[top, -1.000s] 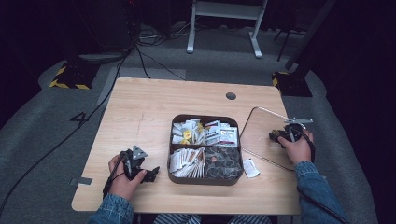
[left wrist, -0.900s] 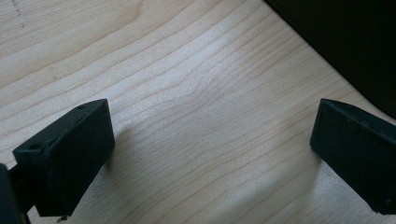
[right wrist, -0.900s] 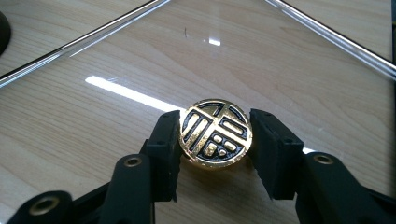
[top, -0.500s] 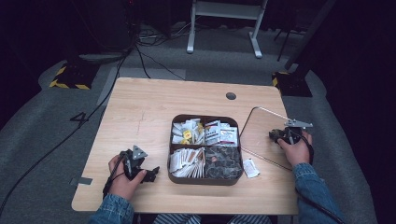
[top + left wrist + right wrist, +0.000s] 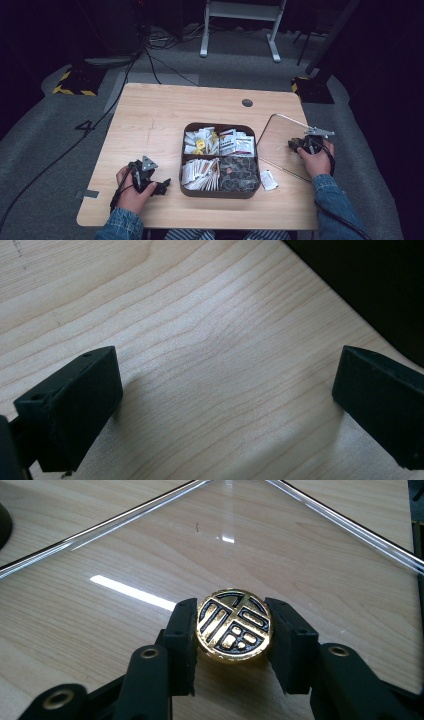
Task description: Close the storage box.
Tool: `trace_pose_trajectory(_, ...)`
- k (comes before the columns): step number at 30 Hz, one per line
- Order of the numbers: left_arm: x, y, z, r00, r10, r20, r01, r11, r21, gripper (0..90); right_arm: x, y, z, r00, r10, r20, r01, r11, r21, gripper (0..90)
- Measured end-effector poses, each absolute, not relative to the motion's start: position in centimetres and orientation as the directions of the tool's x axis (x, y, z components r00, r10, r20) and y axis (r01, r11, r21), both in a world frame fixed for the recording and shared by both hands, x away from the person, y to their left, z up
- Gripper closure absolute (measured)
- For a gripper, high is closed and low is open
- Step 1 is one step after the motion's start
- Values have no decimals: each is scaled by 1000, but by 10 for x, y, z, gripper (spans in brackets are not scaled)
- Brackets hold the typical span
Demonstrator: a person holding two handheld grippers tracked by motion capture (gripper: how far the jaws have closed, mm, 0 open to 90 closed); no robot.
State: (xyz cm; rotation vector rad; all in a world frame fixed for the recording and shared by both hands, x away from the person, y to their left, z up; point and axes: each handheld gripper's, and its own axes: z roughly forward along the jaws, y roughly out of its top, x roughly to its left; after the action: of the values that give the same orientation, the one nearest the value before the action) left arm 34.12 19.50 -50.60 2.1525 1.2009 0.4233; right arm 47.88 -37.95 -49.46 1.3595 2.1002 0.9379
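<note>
My right gripper point(image 5: 234, 622) is shut on a round gold knob point(image 5: 234, 635) with a black pattern; its jaws have just been closing onto it. The knob sits on a clear glass lid point(image 5: 300, 555) that lies flat on the table. In the high view the right gripper point(image 5: 296, 145) rests on the lid point(image 5: 277, 137) to the right of a dark tray point(image 5: 220, 126) with four compartments of packets. My left gripper point(image 5: 162, 185) lies on the table left of the tray, in the person's hand. Its jaws point(image 5: 227, 405) are open over bare wood.
A loose white packet point(image 5: 268, 180) lies on the table between the tray and the lid's near edge. A round cable hole point(image 5: 247, 103) is at the table's far side. Cables and a metal stand are on the floor beyond.
</note>
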Motion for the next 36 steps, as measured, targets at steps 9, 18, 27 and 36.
trace_pose_trajectory(9, 341, 195, -506, 533, 846, -25, 643, -386, 661, 1, 479, -390, -484, -383, 923, 29, 587, 218, 780, 587)
trace_pose_trajectory(18, 341, 195, -506, 533, 846, -25, 644, -386, 661, 1, 479, -396, -458, -372, 928, 27, 566, 203, 799, 587)
trace_pose_trajectory(27, 341, 195, -506, 533, 846, -26, 644, -386, 660, 1, 480, -394, -429, -383, 924, 2, 544, 224, 809, 587)
trace_pose_trajectory(36, 341, 195, -506, 533, 846, -26, 645, -386, 660, 1, 478, -389, -408, -403, 915, -9, 530, 241, 813, 587)
